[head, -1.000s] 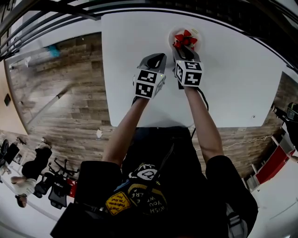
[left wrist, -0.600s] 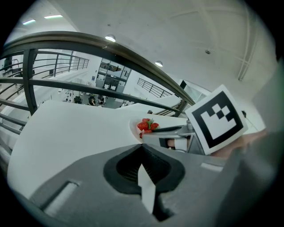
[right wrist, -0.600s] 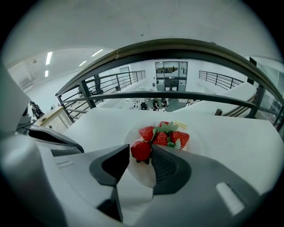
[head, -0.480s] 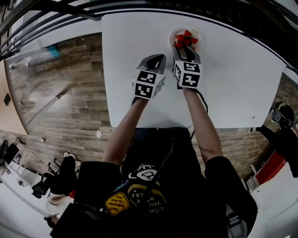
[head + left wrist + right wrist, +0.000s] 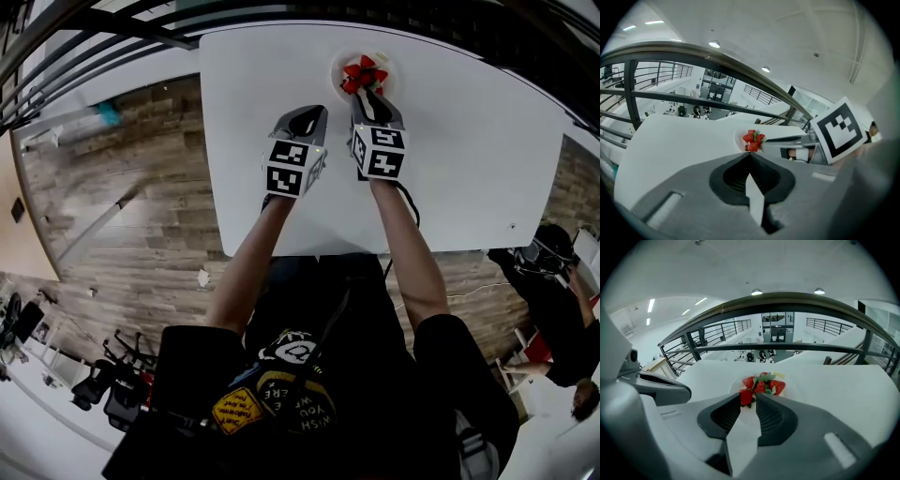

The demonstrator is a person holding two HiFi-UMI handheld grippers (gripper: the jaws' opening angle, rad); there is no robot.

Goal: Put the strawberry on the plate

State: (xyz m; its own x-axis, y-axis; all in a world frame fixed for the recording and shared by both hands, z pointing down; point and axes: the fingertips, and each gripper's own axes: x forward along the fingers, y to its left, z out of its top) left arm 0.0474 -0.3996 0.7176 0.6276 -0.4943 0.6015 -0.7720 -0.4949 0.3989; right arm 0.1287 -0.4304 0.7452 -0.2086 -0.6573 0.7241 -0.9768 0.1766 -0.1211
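Strawberries (image 5: pixel 762 386), about four; one plate (image 5: pixel 337 71)

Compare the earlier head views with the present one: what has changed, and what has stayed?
The right gripper has just been closing its jaws, with one strawberry at their tips on the plate, not clearly gripped. The left gripper, shut and empty, and the plate stayed where they were.

white table (image 5: pixel 469 141) on wood-plank floor (image 5: pixel 122 216)
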